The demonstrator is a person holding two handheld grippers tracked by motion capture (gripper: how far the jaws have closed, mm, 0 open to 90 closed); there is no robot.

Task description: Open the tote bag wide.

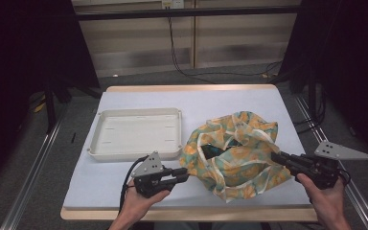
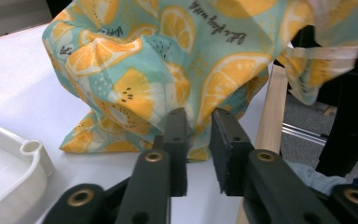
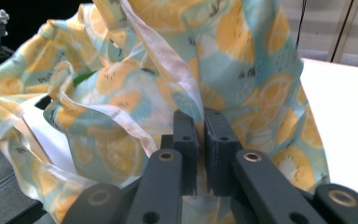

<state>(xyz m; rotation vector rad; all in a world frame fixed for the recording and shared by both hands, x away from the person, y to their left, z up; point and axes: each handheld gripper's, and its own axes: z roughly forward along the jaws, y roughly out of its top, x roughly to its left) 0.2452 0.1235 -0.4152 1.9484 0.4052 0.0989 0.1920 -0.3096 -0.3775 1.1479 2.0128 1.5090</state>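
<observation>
The fabric bag (image 1: 235, 153) I'm working on, teal with an orange-slice print and pale handles, sits slumped on the near right part of the white table (image 1: 139, 98), its mouth gaping upward with something dark inside that I can't make out. My right gripper (image 1: 274, 156) comes in from the bag's right side, and in the right gripper view its jaws stand nearly together with a fold of the bag's cloth pinched between the pads (image 3: 186, 130), one pale handle strap draped just beside them. My left gripper (image 1: 184, 174) lies at the bag's lower left edge; in the left gripper view its jaws stand a little apart, a narrow gap between them, with the tips right at the cloth, and I can't tell whether they press on it. Left of the bag, apart from it, a shallow white tray (image 1: 135, 152) rests on the table.
</observation>
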